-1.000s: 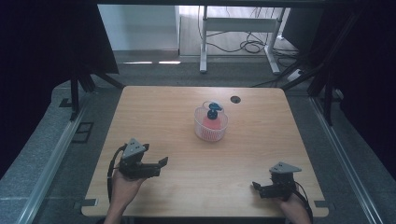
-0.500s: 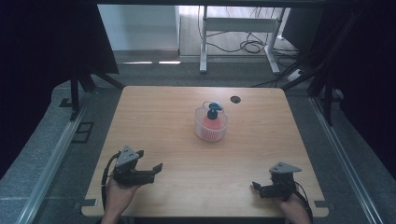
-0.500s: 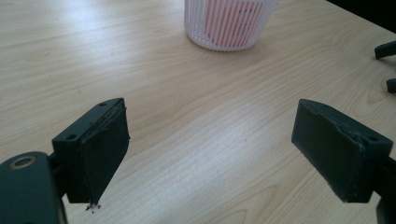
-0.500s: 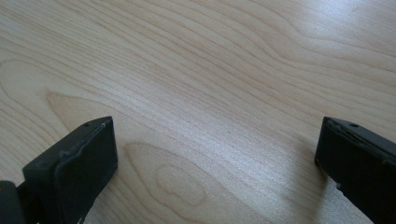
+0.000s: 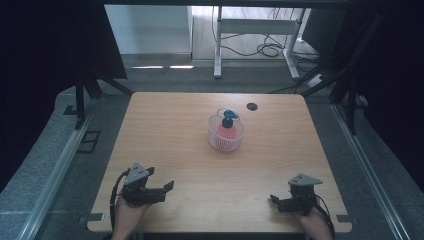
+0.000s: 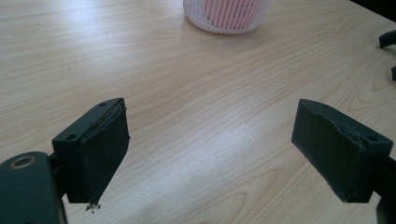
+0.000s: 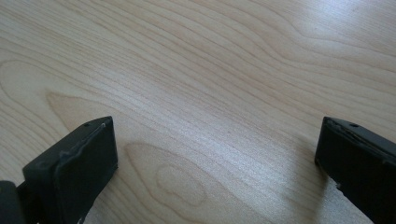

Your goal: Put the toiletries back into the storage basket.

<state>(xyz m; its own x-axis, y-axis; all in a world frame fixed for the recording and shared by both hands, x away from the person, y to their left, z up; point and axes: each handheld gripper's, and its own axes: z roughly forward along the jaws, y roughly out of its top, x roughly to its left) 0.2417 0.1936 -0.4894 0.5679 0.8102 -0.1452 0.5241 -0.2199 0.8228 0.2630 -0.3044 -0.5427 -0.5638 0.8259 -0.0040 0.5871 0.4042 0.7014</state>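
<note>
Basket [image 5: 226,136] with a blue-topped bottle [image 5: 229,120] inside, standing mid-desk [image 5: 165,130], just short of a dark hole [image 5: 252,106]. Left gripper [image 5: 167,187] and right gripper [image 5: 274,200] well short of basket, near the front edge; fingers [image 6: 95,149] spread wide, holding nothing. Risk: light basket tipping if nudged off-centre. Since earlier: left gripper drawn back from basket.

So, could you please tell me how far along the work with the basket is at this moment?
Nothing looks done yet. The white basket stands mid-table with a blue-topped bottle inside it, untouched. Nothing is in hand: the left hand-held gripper and the right hand-held gripper sit near the table's front edge, jaws open and empty. Reaching for the basket and handling it are all left.
</note>
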